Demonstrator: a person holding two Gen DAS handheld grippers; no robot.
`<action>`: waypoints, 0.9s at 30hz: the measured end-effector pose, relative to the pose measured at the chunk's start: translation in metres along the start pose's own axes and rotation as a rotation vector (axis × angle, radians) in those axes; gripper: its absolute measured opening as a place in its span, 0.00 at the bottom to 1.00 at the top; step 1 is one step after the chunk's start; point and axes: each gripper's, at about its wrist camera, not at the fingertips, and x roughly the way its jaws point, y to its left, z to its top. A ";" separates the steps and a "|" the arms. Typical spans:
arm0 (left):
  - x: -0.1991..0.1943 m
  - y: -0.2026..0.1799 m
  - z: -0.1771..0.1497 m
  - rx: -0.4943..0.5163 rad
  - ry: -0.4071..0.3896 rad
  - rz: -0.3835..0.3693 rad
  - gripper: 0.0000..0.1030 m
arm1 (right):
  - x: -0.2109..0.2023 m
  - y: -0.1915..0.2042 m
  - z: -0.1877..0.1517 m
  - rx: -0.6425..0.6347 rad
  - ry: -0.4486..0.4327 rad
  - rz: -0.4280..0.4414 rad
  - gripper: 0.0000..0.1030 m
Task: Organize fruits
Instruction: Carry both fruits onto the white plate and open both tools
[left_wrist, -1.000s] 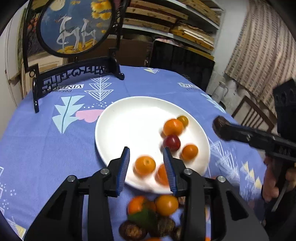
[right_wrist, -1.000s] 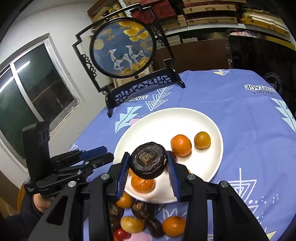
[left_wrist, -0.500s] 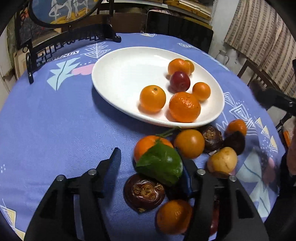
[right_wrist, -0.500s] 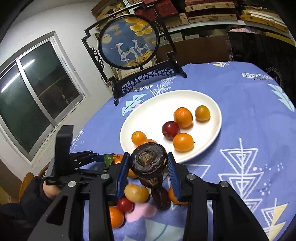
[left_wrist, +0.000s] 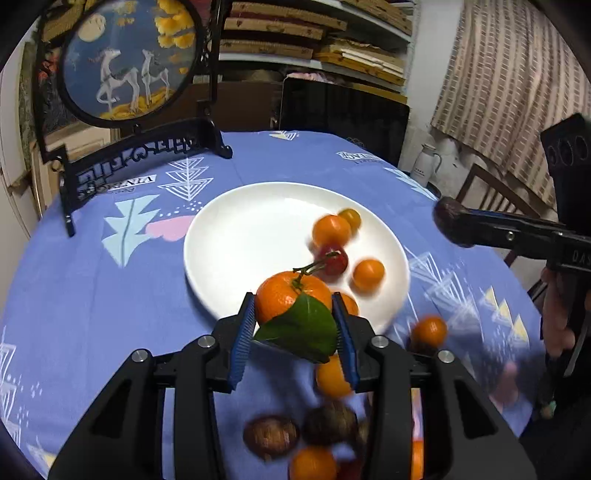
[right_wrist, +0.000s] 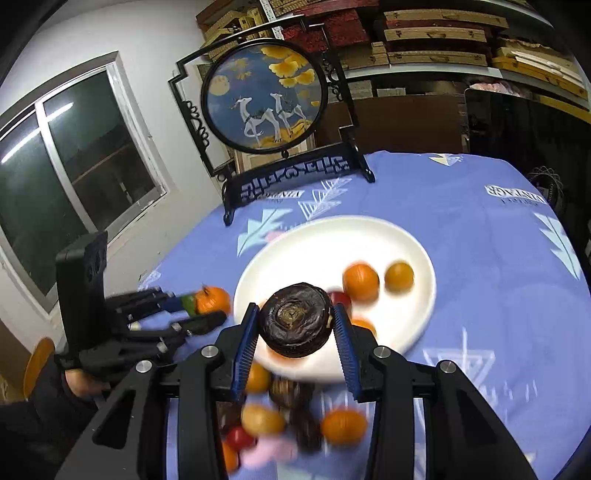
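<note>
My left gripper (left_wrist: 297, 325) is closing on a leafy tangerine (left_wrist: 291, 299), held above the white plate's (left_wrist: 251, 221) near rim; my right gripper (right_wrist: 295, 332) clamps a dark wrinkled fruit (right_wrist: 295, 319) over the same plate's edge.

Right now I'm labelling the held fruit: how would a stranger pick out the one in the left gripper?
Find the white plate. At its near rim, the left gripper is closing on a tangerine. Unlike the other orange fruits, it has a stem and a green leaf.
</note>
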 end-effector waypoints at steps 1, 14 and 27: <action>0.012 0.003 0.008 -0.013 0.014 0.009 0.38 | 0.011 -0.002 0.010 0.015 0.003 0.001 0.39; 0.073 0.034 0.030 -0.109 0.103 0.032 0.61 | 0.125 -0.013 0.043 0.067 0.114 -0.042 0.48; -0.047 -0.008 -0.073 0.076 0.035 -0.010 0.68 | 0.004 -0.005 -0.048 -0.004 0.034 -0.036 0.53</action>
